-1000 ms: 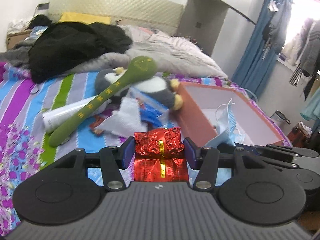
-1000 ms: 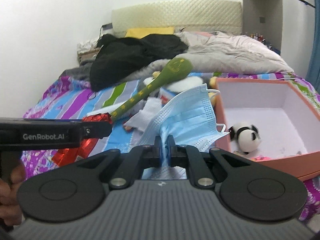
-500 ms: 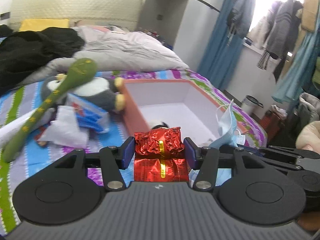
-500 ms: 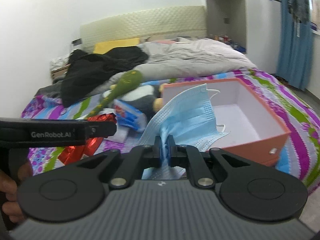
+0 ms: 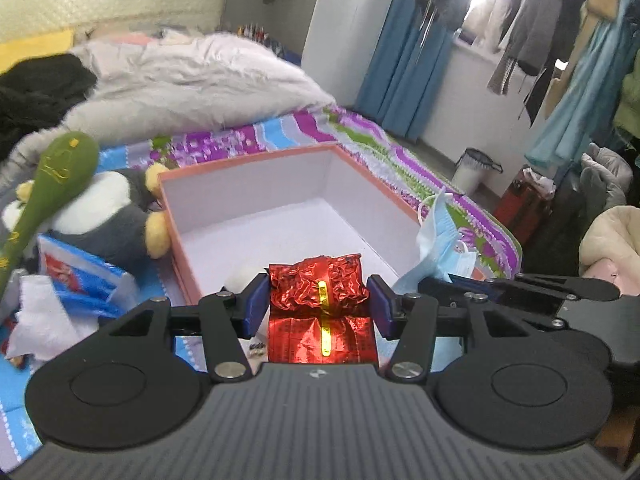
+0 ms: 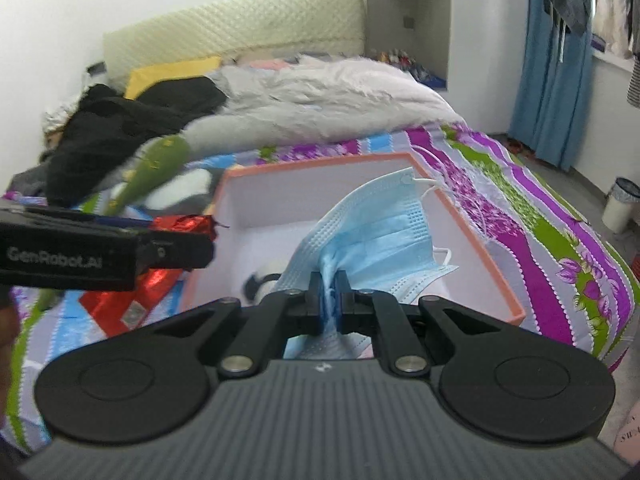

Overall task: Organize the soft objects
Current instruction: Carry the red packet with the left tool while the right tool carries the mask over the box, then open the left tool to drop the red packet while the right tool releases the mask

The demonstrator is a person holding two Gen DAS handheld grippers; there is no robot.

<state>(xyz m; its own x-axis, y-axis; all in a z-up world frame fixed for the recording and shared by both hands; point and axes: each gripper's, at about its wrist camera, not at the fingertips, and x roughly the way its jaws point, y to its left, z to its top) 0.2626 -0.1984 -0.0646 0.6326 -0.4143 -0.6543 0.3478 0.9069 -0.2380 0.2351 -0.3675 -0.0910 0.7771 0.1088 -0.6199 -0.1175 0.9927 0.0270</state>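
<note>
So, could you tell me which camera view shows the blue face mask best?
The right wrist view: the blue face mask fans out above the right gripper, pinched at its middle. The left wrist view shows only a crumpled edge beside the box.

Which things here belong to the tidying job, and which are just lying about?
Part of the job:
- red foil packet, in the left tongs
- blue face mask, in the right tongs
- pink box
- penguin toy
- green plush club

Lying about:
- grey quilt
- black clothes
- bin
</note>
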